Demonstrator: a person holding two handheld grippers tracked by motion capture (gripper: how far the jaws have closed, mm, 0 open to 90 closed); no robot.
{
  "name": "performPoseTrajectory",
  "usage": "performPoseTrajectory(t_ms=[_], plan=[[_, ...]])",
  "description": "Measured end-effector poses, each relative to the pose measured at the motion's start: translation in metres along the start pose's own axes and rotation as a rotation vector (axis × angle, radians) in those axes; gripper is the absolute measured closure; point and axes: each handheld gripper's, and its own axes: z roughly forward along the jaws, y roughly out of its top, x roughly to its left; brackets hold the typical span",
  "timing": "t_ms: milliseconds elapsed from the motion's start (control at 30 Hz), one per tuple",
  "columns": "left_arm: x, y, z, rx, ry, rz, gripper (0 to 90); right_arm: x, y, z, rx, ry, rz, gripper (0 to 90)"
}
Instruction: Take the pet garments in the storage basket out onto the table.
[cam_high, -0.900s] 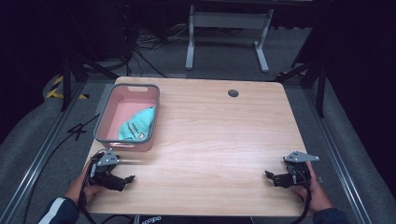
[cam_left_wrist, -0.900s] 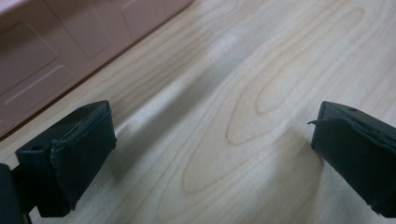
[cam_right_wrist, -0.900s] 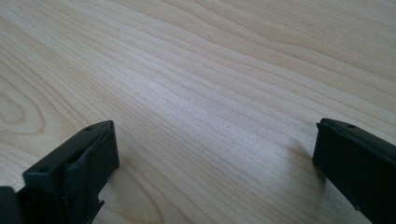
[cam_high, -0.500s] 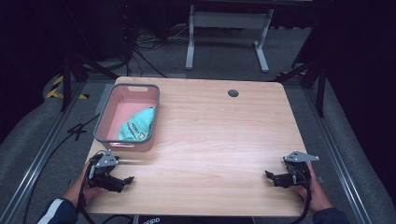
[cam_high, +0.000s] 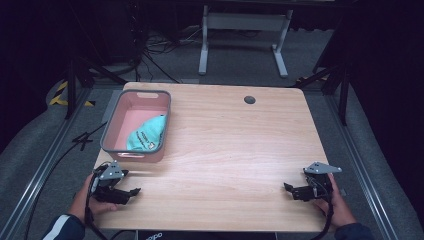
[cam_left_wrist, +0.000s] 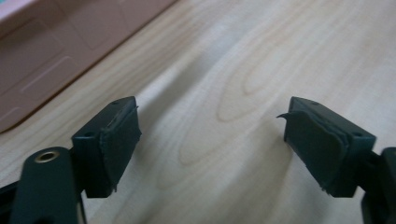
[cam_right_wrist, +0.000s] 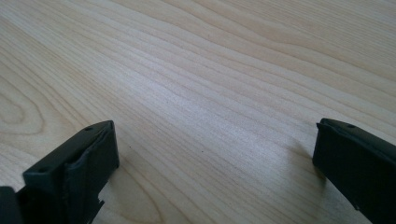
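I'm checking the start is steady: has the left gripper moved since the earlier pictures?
No. The left gripper sits at the same spot just below the pink bin, near the table's front-left corner.

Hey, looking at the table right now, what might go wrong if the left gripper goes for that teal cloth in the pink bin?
The teal cloth lies low inside the pink bin, so the open left gripper may knock the near wall and slide the bin. A loose pinch might catch only a fold and drop the cloth.
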Motion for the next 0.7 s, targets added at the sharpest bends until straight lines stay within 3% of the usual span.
performPoseTrajectory(t_ms=[200, 400, 700], plan=[[-0.004, 0.01, -0.013, -0.033, 0.006, 0.018, 21.9, 0.0, 0.0, 0.0, 0.0, 0.0, -0.001, 0.7], [-0.007, 0.015, -0.022, -0.031, -0.011, 0.034, 23.2, 0.0, 0.0, 0.0, -0.001, -0.001, -0.001, 0.7], [-0.006, 0.028, -0.038, -0.056, 0.018, 0.041, 23.4, 0.0, 0.0, 0.0, 0.0, 0.0, 0.0, 0.7]])
